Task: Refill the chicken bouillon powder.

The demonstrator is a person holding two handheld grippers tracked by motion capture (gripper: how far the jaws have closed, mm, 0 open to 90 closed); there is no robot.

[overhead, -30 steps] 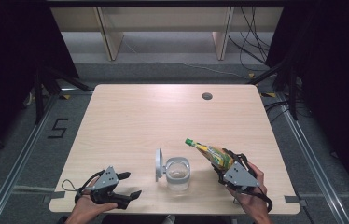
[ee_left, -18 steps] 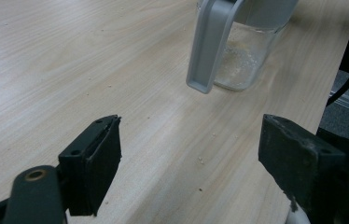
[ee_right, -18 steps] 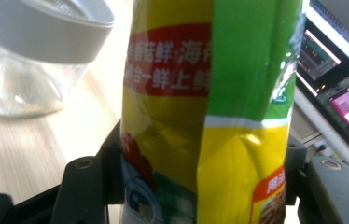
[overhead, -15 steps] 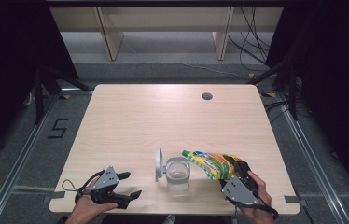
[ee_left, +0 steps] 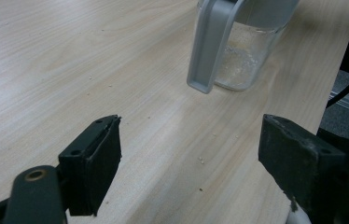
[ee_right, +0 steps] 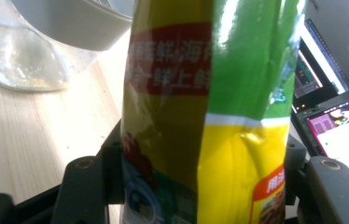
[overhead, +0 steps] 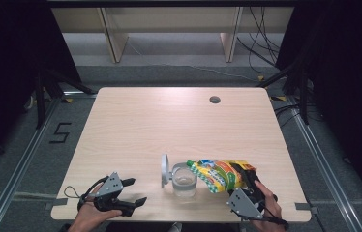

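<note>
A seasoning pouch [overhead: 220, 175] is gripped by the right gripper [overhead: 243, 189], tipped over the glass jar [overhead: 184, 181]; beside it, the left gripper [overhead: 131, 191] is held open.

The jar [overhead: 184, 180] and tilted pouch [overhead: 220, 175] crowd the near edge; the table [overhead: 169, 125] beyond lies open.

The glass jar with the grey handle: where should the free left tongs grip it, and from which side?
Probably the grey handle: it juts from the jar toward the open left tongs, a flat loop their jaws could span. The right tongs tilt the pouch over the other side.
</note>
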